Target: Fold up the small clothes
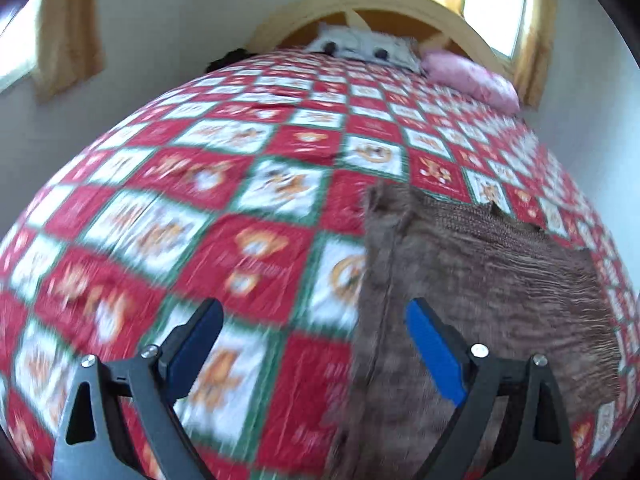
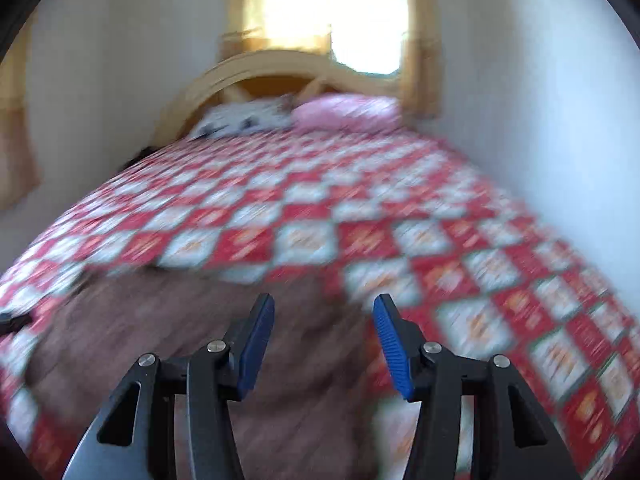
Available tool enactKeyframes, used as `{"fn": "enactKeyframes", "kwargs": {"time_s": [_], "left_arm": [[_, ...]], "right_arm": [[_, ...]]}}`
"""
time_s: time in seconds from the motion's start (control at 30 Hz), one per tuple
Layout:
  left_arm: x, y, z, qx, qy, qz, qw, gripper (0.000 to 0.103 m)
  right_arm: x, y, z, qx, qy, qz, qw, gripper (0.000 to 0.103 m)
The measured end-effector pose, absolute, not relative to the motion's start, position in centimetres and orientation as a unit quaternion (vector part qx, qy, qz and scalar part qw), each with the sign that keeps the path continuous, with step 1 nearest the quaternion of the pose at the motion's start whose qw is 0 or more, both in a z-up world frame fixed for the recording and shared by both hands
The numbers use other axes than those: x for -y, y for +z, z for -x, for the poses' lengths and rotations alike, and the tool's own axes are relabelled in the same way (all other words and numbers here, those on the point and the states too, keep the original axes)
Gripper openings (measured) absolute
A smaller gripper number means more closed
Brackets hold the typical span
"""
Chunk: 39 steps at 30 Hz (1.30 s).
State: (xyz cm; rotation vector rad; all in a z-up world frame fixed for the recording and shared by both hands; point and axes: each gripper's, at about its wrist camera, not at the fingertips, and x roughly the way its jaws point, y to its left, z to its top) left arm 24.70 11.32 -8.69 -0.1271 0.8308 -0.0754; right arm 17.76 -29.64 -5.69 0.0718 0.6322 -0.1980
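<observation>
A small brown knitted garment (image 1: pixel 480 280) lies flat on the bed's red, white and green checked quilt (image 1: pixel 200 200). In the left wrist view it fills the lower right, with its left edge running between my fingers. My left gripper (image 1: pixel 314 308) is open wide and empty above that edge. In the blurred right wrist view the garment (image 2: pixel 180 340) lies at lower left. My right gripper (image 2: pixel 324 304) is open and empty above the garment's right edge, with the quilt (image 2: pixel 480 280) to its right.
A wooden arched headboard (image 1: pixel 400 4) stands at the far end, with a white pillow (image 1: pixel 360 46) and a pink pillow (image 1: pixel 468 76) before it. White walls flank the bed. Curtained windows (image 2: pixel 340 16) are behind the headboard and on the left.
</observation>
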Motion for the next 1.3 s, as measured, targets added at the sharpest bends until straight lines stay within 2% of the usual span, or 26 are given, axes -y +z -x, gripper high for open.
{"fn": "enactKeyframes", "kwargs": {"time_s": [0.1, 0.23, 0.3, 0.37, 0.77, 0.9, 0.93, 0.97, 1.07, 1.17, 1.3], "left_arm": [[-10.8, -9.7, -23.3, -0.407, -0.046, 0.06, 0.91, 0.095], [-8.2, -12.3, -22.5, -0.43, -0.01, -0.021, 0.902, 0.095], [-8.0, -13.0, -21.9, -0.428, 0.001, -0.03, 0.903, 0.096], [-8.2, -13.0, -22.1, -0.43, 0.019, -0.033, 0.902, 0.103], [-8.0, -13.2, -22.0, -0.42, 0.029, -0.044, 0.906, 0.103], [-7.9, -13.1, -21.6, -0.417, 0.032, -0.047, 0.907, 0.103], [-7.8, -13.1, -21.6, -0.418, 0.032, -0.047, 0.907, 0.103], [-7.8, -13.1, -21.5, -0.418, 0.033, -0.047, 0.906, 0.103], [-7.4, -12.9, -21.3, -0.414, 0.039, -0.059, 0.907, 0.103], [-7.3, -12.7, -21.3, -0.414, 0.042, -0.062, 0.907, 0.103], [-6.6, -11.3, -21.1, -0.42, 0.001, -0.007, 0.907, 0.102]], "right_arm": [[27.2, -8.2, -15.7, -0.341, -0.085, -0.022, 0.936, 0.05], [26.3, -11.5, -15.0, -0.382, -0.086, -0.034, 0.919, 0.05], [26.4, -13.0, -15.0, -0.393, -0.089, -0.04, 0.914, 0.05], [26.8, -12.9, -15.0, -0.392, -0.087, -0.049, 0.914, 0.05], [26.9, -12.7, -15.1, -0.387, -0.095, -0.043, 0.916, 0.05], [26.3, -11.1, -13.5, -0.355, -0.123, -0.064, 0.925, 0.05], [25.9, -10.5, -13.3, -0.346, -0.106, -0.08, 0.929, 0.046], [25.0, -9.9, -13.5, -0.342, -0.089, -0.083, 0.932, 0.031], [21.1, -8.9, -15.7, -0.35, -0.041, -0.043, 0.935, 0.021], [18.6, -9.5, -18.3, -0.364, -0.022, -0.042, 0.93, 0.019], [17.6, -11.9, -20.8, -0.395, -0.01, -0.07, 0.916, 0.019]]}}
